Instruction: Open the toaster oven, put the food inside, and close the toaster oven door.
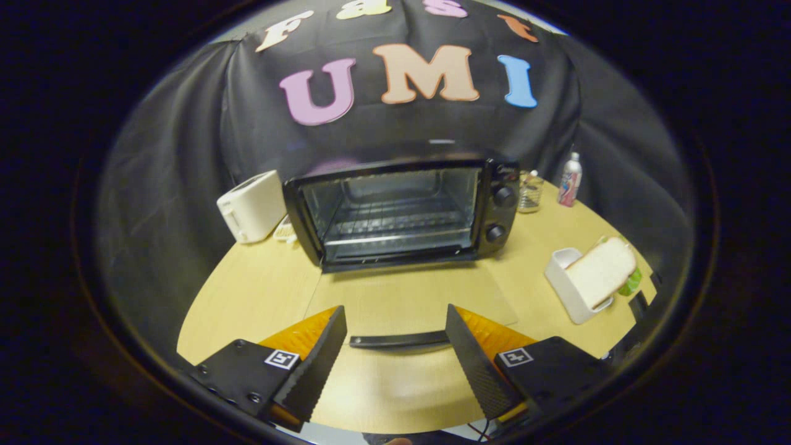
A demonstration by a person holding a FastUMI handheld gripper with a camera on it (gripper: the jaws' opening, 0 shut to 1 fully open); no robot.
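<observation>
Gripper [395, 324] fingers [312, 364] spread apart with nothing clamped, pads matt black with fine ribbed texture, backed by glossy orange plastic. Beyond them, toaster oven [405, 210]: glossy black casing, bare metal wire rack, shiny interior; its open glass door [411, 300] lies flat, transparent, with black handle [398, 339] between the fingertips. Table [247, 296] is pale wood-grain laminate, smooth, satin; toaster [252, 206] beyond the left finger is smooth white plastic.
</observation>
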